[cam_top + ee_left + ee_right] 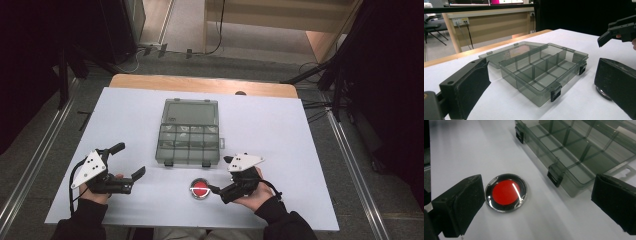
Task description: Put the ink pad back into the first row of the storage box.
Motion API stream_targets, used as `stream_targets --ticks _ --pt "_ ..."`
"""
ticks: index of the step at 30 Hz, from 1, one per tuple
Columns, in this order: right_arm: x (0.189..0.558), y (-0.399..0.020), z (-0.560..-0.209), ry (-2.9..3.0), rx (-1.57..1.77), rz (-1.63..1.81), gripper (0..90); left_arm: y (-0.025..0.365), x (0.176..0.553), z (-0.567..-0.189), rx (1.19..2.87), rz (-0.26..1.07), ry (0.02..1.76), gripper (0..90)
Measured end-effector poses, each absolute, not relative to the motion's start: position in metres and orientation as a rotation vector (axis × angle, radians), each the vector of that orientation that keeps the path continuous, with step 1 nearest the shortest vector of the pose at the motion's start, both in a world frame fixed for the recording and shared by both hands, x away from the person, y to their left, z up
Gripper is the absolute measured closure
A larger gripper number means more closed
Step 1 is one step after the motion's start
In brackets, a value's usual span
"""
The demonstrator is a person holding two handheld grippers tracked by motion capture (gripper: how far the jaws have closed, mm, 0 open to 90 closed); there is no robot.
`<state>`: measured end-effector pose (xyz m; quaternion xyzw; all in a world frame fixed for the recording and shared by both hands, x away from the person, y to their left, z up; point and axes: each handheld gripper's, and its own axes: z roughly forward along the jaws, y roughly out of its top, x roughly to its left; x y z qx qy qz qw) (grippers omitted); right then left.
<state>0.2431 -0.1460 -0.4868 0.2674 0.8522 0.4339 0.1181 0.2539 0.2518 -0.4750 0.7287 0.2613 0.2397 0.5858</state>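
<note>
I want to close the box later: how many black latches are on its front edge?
2. One black latch sits at the left of the organizer box front edge, the other latch at the right. The lid lies open behind.

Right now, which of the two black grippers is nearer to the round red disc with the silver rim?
The right gripper: it points at the disc, close beside it.

Two black hand-held grippers, dark sleeves at the near edge.

Left gripper (131, 160) and right gripper (219, 175): black bodies, broad flat black jaws with a matte, slightly rough face. Topped with a grey three-cornered plate (88, 167) dotted with small dark screws. Thin black cable (75, 176) looping from the left one. Dark long sleeves (282, 223) to the wrists.
</note>
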Motion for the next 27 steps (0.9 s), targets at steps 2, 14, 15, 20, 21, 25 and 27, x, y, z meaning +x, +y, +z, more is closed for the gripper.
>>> stream_targets --ticks 2,14,15,20,21,25,27 --pt "0.243 -0.14 -0.487 2.513 0.766 1.261 0.0 0.252 0.254 -0.475 1.699 0.56 0.61 0.0" --pt "0.246 -0.115 -0.494 2.615 0.691 1.205 0.0 0.251 0.254 -0.475 1.7 0.556 0.608 0.0" --pt "0.247 -0.112 -0.496 2.634 0.67 1.175 0.0 0.251 0.254 -0.475 1.698 0.556 0.605 0.0" --pt "0.248 -0.106 -0.499 2.673 0.653 1.141 0.0 0.251 0.254 -0.475 1.698 0.555 0.607 0.0" --pt "0.248 -0.104 -0.5 2.68 0.649 1.133 0.0 0.251 0.254 -0.475 1.698 0.555 0.607 0.0" --pt "0.247 -0.099 -0.503 2.703 0.629 1.114 0.0 0.251 0.254 -0.475 1.7 0.556 0.608 0.0" --pt "0.247 -0.096 -0.505 2.713 0.626 1.098 0.0 0.251 0.254 -0.475 1.7 0.556 0.607 0.0"
